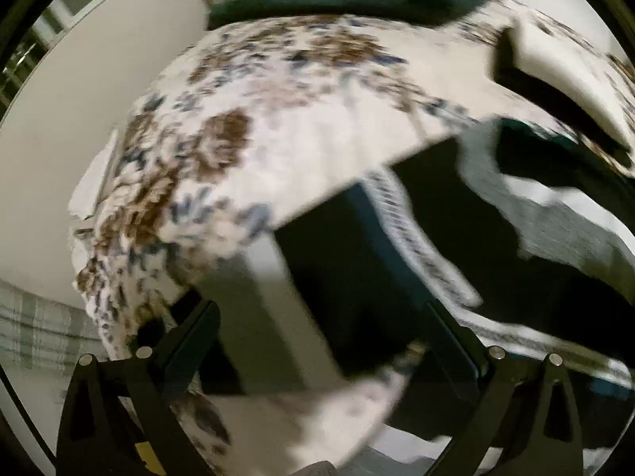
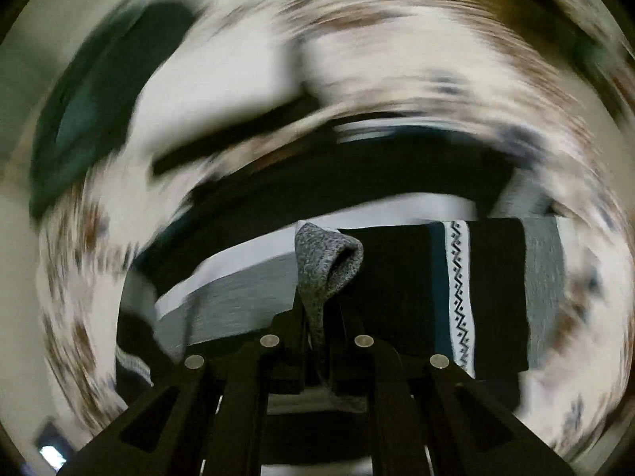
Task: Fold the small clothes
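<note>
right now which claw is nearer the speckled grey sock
Right. The right claw is shut on the speckled grey sock. The left claw is open over the floral bedspread, holding nothing.

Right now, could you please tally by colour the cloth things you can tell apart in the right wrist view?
Speckled grey knit piece, pinched in the right claw: 1
Black cloth with white zigzag band: 1
Plain grey cloth: 1
Dark green cushion: 1
Floral bedcover: 1
Total: 5; blur may hide more.
</note>
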Action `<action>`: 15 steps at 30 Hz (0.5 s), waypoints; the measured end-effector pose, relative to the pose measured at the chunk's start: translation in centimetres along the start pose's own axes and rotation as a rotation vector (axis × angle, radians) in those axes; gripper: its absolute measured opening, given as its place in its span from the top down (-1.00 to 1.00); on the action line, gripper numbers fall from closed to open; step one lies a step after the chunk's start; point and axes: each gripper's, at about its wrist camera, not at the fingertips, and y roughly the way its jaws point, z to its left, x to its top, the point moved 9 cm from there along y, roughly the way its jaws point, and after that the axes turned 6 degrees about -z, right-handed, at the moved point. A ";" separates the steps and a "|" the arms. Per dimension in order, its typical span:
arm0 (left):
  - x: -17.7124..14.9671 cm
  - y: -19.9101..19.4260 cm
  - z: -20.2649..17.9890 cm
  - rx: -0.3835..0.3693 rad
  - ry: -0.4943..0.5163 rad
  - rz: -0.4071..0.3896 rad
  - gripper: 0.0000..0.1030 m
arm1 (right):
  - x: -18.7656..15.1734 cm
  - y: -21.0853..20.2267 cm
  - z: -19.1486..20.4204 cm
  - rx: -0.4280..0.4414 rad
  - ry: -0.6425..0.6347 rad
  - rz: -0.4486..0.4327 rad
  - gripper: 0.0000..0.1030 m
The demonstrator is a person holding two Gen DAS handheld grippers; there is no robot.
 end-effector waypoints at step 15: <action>-0.8 4.7 7.7 0.047 -0.122 0.067 -1.00 | -7.4 8.5 18.9 0.037 -0.297 0.202 0.68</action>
